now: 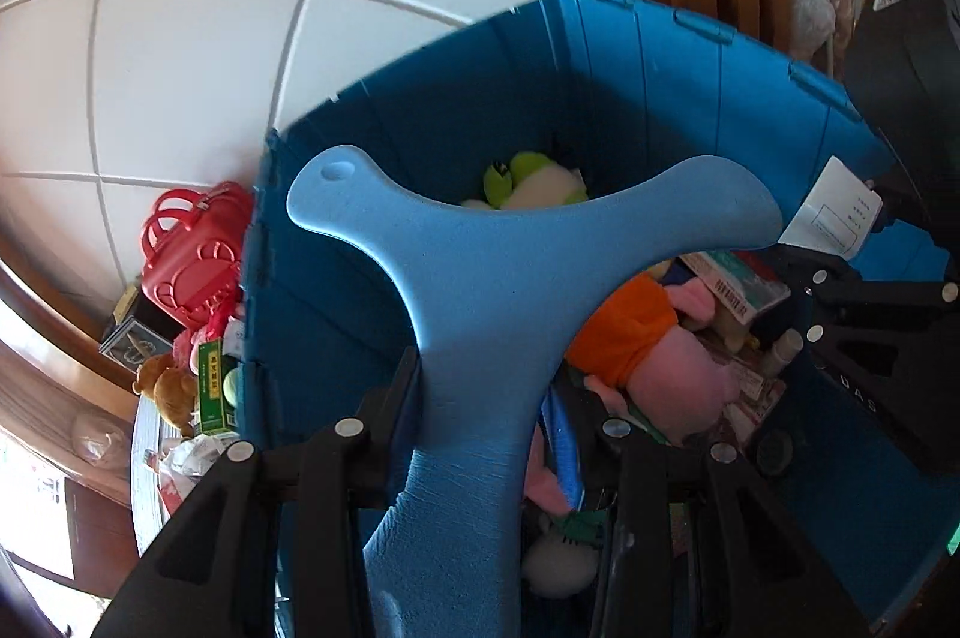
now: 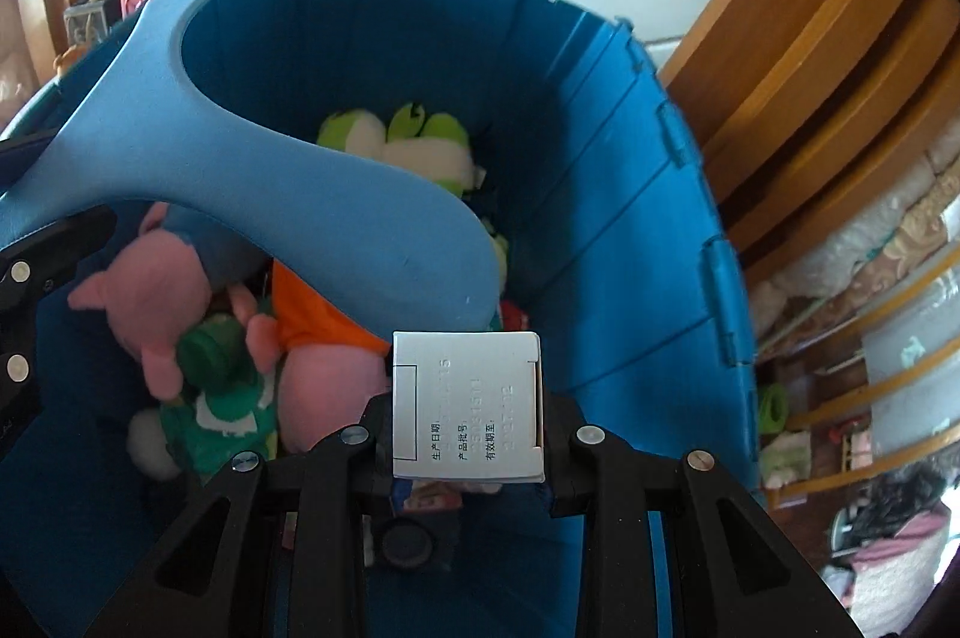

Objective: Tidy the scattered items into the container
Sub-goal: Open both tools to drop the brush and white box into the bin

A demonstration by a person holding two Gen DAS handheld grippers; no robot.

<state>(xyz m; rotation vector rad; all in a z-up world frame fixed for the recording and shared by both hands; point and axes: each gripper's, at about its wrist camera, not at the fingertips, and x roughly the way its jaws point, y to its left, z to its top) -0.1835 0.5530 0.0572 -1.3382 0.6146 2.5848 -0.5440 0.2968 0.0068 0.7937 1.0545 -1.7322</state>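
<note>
Left gripper (image 1: 480, 434) clamps a light-blue Y-shaped foam piece (image 1: 480, 266) above the blue bin (image 1: 600, 56); right gripper (image 2: 468, 434) grips a white carton (image 2: 468, 404) printed 生产日期, 产品批号, 有效期至, over plush toys (image 2: 324, 374) inside.

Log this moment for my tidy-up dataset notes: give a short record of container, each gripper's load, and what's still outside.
container: blue bin, open top
left gripper: shut on light-blue Y-shaped plastic piece, held over the bin
right gripper: shut on small white carton, over the bin
already inside: pink plush, green-and-white plush
still outside: red toy basket, brown teddy, green box
</note>
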